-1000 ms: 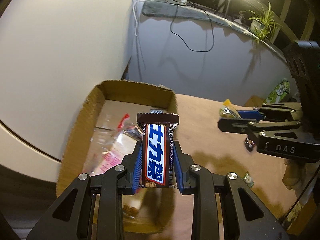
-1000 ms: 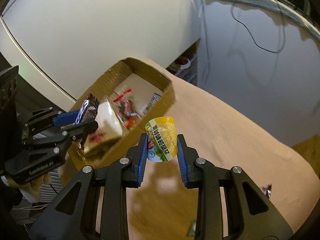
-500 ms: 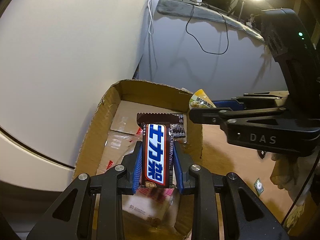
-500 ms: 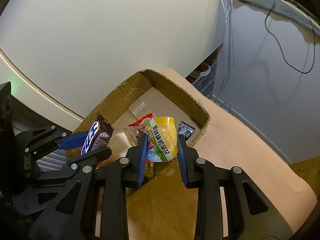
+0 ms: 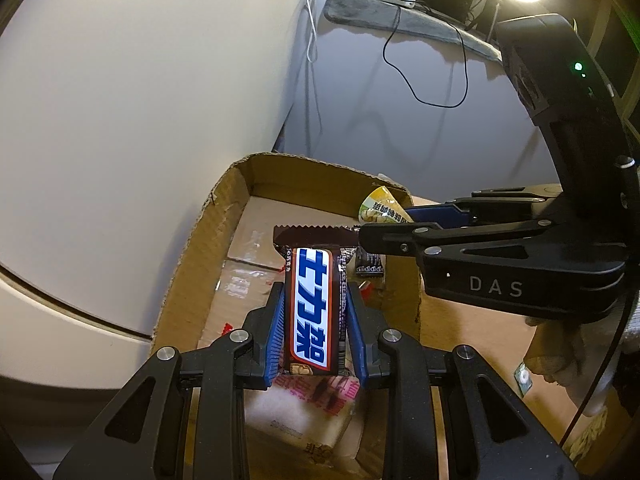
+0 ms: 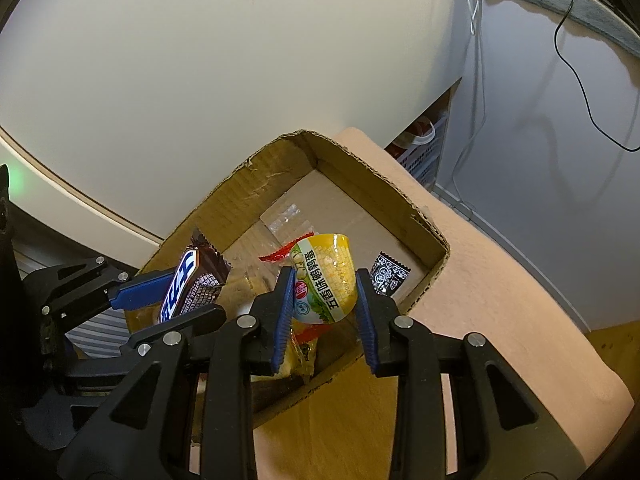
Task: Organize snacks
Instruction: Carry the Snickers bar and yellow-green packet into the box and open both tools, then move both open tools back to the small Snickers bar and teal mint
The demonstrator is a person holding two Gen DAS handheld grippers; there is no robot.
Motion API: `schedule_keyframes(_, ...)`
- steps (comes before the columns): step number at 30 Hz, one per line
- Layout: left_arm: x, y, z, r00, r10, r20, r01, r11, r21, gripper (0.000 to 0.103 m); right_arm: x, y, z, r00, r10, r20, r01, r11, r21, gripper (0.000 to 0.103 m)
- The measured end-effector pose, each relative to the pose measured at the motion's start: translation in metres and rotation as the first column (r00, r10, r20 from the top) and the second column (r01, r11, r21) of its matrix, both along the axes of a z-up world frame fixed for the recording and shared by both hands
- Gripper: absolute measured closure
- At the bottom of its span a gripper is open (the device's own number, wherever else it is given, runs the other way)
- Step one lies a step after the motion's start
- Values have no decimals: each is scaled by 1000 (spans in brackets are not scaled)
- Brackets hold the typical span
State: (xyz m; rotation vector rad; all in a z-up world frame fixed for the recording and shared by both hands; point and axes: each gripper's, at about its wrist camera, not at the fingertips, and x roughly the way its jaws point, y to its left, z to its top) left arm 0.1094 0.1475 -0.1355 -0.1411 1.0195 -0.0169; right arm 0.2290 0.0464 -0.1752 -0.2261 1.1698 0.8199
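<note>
I hold a snack in each hand over the box [image 5: 188,248]. My left gripper [image 5: 314,312] is clamped narrow on the bar [image 5: 312,312]; my right gripper [image 6: 324,292] is clamped on the yellow pack [image 6: 324,284]. Both hang above the box's open top, with other snacks already on its floor: a black sachet [image 6: 388,276] near the right wall, a red-edged clear wrapper [image 6: 284,252], and a pale bag [image 5: 304,412] under the bar.

The bar's long axis runs along my left fingers, pointing forward and away from me, its crimped end leading towards the far wall. The pads grip its lower half by the long edges, so most of its length sticks out free. The pack seems to stand with its wider end forward and its print running sideways, squeezed across its middle.

My worry is the crowding. In the left view the right gripper's fingers [image 5: 404,236] reach across just past the bar's crimped end, so if I swing either hand I may knock the bar askew or out of the pads. If I let go from here, the bar may tip end-first onto the pale bag and lie crooked. The pack is near the box's right wall; released too far right, it could catch the rim and fall onto the table [image 6: 500,320].
</note>
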Motion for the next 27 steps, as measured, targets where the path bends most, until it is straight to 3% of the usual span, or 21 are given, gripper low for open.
schedule_keyframes(11,0,2,1,1000,10,4,-10,1000,11,76,1,5,-1,1000,7,9,-7,1000,-6,69)
schedule_keyframes(17,-2,4,2,1000,15,5,-15,1000,14,74,1,5,3,1000,2,21,-2,1000,-3,51)
schedule_keyframes(19,-3,6,2,1000,19,7,-19,1000,16,70,1,6,5,999,1,33,-1,1000,-7,40)
schedule_keyframes(27,-8,6,4,1000,25,11,-25,999,21,63,-1,3,12,999,-14,47,14,1000,-11,39)
